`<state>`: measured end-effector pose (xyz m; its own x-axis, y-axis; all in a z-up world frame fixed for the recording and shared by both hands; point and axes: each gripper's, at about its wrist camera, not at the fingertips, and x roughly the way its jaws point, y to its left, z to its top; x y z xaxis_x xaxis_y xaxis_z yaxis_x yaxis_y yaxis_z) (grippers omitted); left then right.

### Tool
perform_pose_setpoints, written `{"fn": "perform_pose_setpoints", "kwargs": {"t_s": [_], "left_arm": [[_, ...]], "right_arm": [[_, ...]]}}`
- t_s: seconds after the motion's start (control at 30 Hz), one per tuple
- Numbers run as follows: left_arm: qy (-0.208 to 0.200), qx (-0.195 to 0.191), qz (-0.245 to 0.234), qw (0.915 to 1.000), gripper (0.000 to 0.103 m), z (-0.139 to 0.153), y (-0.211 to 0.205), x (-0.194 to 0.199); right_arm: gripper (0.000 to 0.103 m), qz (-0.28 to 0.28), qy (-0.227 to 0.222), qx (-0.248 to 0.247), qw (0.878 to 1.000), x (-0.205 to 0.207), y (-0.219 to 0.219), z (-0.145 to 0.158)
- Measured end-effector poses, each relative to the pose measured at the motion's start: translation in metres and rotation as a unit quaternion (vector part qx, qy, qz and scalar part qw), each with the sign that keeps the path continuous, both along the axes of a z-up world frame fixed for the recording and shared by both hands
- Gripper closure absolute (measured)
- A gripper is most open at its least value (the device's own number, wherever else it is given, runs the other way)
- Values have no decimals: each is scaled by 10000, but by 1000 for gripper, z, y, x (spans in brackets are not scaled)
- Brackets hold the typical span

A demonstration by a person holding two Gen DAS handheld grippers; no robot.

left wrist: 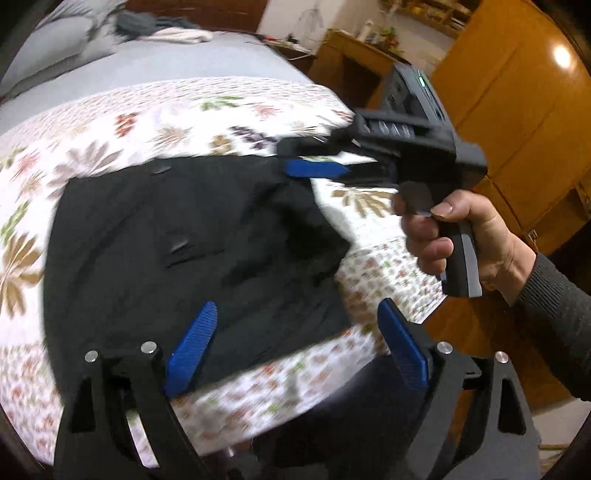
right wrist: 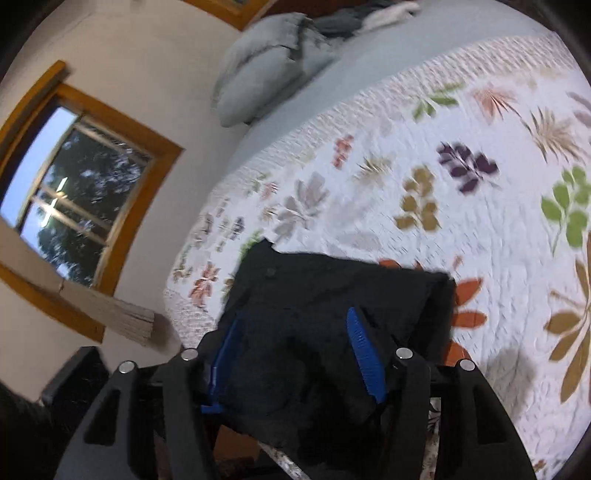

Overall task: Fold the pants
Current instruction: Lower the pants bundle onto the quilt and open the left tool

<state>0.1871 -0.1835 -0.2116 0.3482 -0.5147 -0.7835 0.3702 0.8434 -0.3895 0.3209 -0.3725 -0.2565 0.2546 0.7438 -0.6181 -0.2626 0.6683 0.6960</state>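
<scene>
Black pants [left wrist: 192,236] lie bunched on a floral quilt [left wrist: 110,122] on a bed. My left gripper [left wrist: 295,314] is open with its blue fingers [left wrist: 194,345] spread wide above the near edge of the pants, holding nothing. My right gripper [left wrist: 291,158] comes in from the right at the far right corner of the pants, held by a hand [left wrist: 461,236]. In the right wrist view the pants [right wrist: 332,302] fill the space between the right gripper's blue fingers [right wrist: 364,349]; its jaws stand apart and the cloth lies between them [right wrist: 291,317].
Grey pillows [right wrist: 266,59] and crumpled clothes [left wrist: 155,22] lie at the head of the bed. A wooden wardrobe [left wrist: 524,92] stands right of the bed. A window [right wrist: 74,199] is in the wall on the other side. The quilt's near edge [left wrist: 258,384] drops off below my left gripper.
</scene>
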Motion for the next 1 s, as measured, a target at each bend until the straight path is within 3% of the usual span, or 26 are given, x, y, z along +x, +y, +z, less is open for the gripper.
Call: {"fn": "perform_pose_setpoints", "kwargs": {"t_s": [0.13,0.23,0.4,0.5,0.57,0.63,0.7,0.73,0.83,0.97,1.0], "left_arm": [[429,-15,590,9973,14,-12,56,-12],[610,-19,965,9935,14,-15,89,-22],[532,-35,1359,9893,14,-5,135,-40],[526,-176,1492,9872,14,3,150,-48],[468,-224,1571,9862,14,11,161,-54],[396,-328,1656,9848,13,20,174,-63],[397,-452,1758,9826,12,27,191,-69],[384,-467,1794,9819,12,28,196,-69],[364,-506,1898,9798,12,30,216,-68],[508,-714,1994,9760,12,24,232,-53],[574,-796,1992,9750,12,21,233,-46]], "right_arm": [[57,-295,411,-390,9980,-9,-16,-29],[58,-540,363,-286,9975,-28,-30,-19],[56,-828,-71,353,9959,-71,-32,23],[55,-753,190,472,9959,-89,-12,10],[55,-881,447,242,9948,-94,-7,-10],[62,-1175,693,126,9906,-101,-16,-33],[84,-1464,947,187,9845,-108,-29,-48],[85,-1537,1000,181,9829,-111,-32,-51],[80,-1466,961,47,9845,-112,-28,-34],[51,-1708,521,241,9836,-96,-30,6],[51,-1751,457,362,9828,-83,-28,14]]}}
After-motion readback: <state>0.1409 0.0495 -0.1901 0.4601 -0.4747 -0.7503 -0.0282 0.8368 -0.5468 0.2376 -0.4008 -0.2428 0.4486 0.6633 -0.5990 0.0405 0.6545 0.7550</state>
